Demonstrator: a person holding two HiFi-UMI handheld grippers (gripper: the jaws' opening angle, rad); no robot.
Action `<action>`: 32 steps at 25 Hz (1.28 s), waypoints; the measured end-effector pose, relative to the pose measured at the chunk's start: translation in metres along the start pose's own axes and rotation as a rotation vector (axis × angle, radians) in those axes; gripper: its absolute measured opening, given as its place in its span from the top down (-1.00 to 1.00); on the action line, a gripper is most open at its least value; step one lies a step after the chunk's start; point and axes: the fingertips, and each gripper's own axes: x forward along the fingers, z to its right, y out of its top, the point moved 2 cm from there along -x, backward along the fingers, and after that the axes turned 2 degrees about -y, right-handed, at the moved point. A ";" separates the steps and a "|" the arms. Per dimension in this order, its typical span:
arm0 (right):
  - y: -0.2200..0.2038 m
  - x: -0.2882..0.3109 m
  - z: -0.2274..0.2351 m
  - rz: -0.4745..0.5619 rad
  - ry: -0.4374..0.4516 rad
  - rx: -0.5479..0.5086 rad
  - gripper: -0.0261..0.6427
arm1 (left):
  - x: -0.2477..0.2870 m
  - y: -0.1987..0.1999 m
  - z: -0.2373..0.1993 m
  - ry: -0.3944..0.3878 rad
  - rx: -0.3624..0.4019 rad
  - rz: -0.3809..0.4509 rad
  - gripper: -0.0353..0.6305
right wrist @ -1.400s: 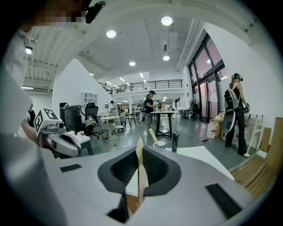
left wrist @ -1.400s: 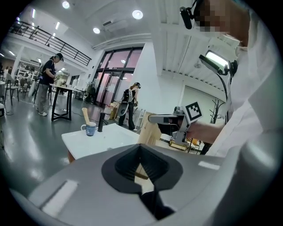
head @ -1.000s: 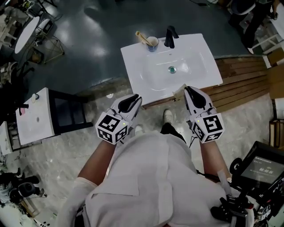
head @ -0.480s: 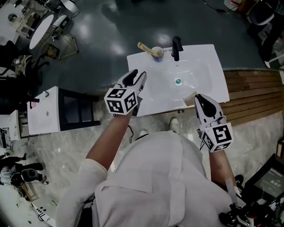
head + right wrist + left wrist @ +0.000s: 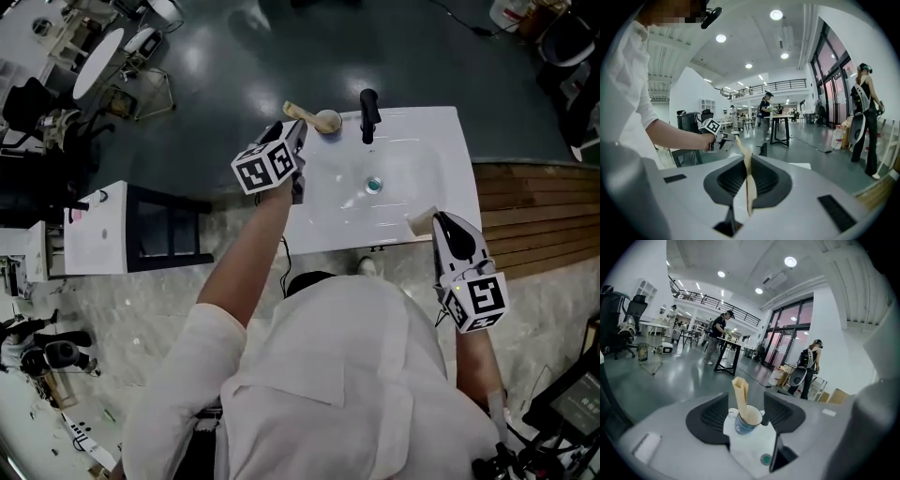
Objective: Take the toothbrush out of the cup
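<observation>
A blue cup (image 5: pixel 327 120) stands at the back left corner of the white sink (image 5: pixel 427 141). A beige toothbrush (image 5: pixel 298 112) leans out of it to the left. My left gripper (image 5: pixel 298 137) is right beside the cup. Its jaws have just been opening and stand wide. In the left gripper view the cup (image 5: pixel 746 422) and toothbrush (image 5: pixel 740 392) show in the gap at my left gripper (image 5: pixel 746 403); the pads press on neither. My right gripper (image 5: pixel 442 223) hangs at the sink's near right corner, shut on a thin beige piece (image 5: pixel 422 220). The right gripper (image 5: pixel 747 164) view shows that piece (image 5: pixel 749 185) edge-on.
A black faucet (image 5: pixel 367 111) rises just right of the cup, and the drain (image 5: pixel 374 185) sits mid-basin. A white side table on a black frame (image 5: pixel 94 234) stands left of the sink. Wooden planks (image 5: pixel 534 202) lie to the right. Several people stand in the hall behind.
My left gripper has reached forward from beside my body to the cup, and its jaws have opened. The right gripper has drifted right, to the sink's near corner, still shut on the beige piece.
</observation>
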 end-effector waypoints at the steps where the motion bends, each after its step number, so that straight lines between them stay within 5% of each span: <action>1: -0.001 -0.001 0.005 -0.004 -0.003 0.002 0.85 | 0.007 0.000 -0.003 0.013 -0.003 0.001 0.24; 11: -0.007 -0.009 0.042 -0.017 -0.029 0.005 0.85 | 0.048 0.004 -0.015 0.056 -0.103 0.023 0.26; 15: -0.011 -0.009 0.054 -0.023 -0.029 0.015 0.85 | 0.051 0.002 -0.016 0.092 -0.096 0.031 0.64; 32: -0.008 0.013 0.059 -0.009 0.040 0.041 0.85 | 0.010 0.049 0.006 0.075 -0.039 0.163 0.66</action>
